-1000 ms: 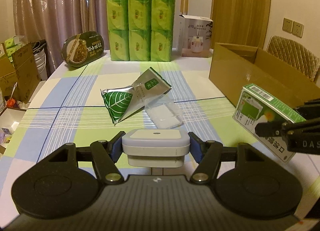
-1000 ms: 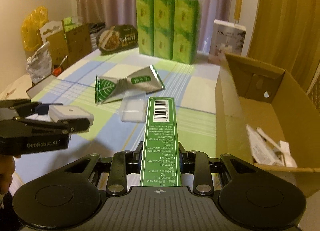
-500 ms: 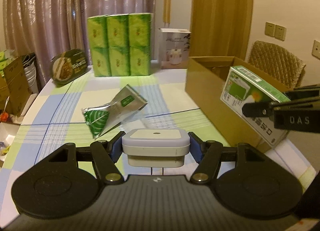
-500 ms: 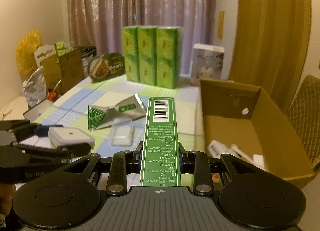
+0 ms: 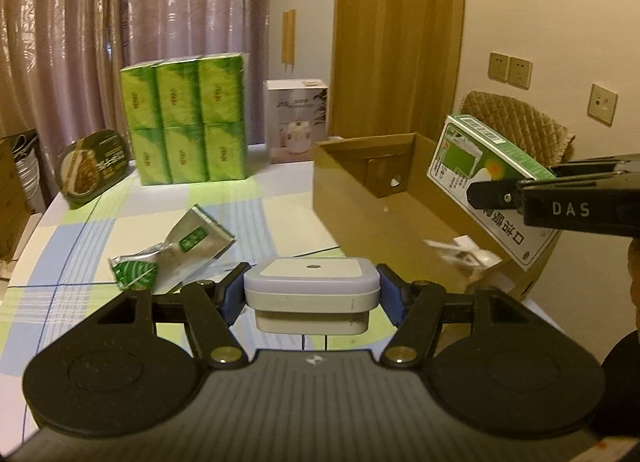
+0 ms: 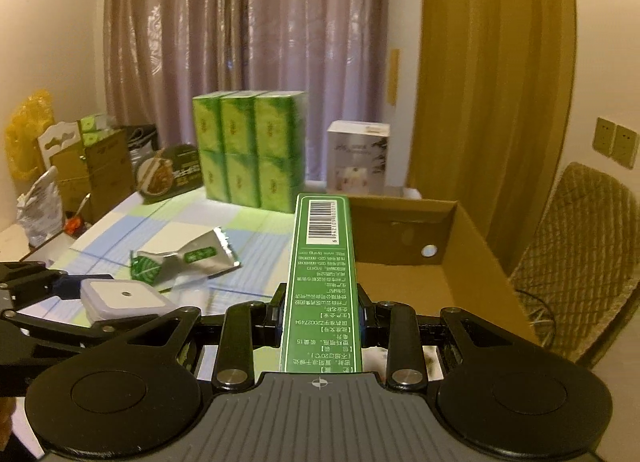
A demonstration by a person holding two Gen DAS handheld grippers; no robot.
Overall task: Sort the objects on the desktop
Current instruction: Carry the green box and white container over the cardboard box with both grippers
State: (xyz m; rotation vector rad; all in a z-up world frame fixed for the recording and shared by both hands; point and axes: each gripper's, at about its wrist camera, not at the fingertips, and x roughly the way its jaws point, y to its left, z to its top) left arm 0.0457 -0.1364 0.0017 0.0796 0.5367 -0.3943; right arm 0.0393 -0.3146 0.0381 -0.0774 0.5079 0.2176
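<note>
Two items are already in hand. Leftmost on the worktop (image 5: 100, 238) lies a crinkled foil pouch (image 5: 172, 258), light, soft and slippery, best pinched at its flat sealed end. Next, the left gripper (image 5: 311, 294) has its fingers closed on a white square case (image 5: 311, 282), rigid and smooth, held by opposite sides and raised above the worktop. Farther right, the right gripper (image 6: 321, 316) clamps a stiff green carton (image 6: 322, 274) across its narrow faces, raised at the near wall of the open cardboard box (image 6: 472, 258). That box's walls stand tall; above it is open room.
</note>
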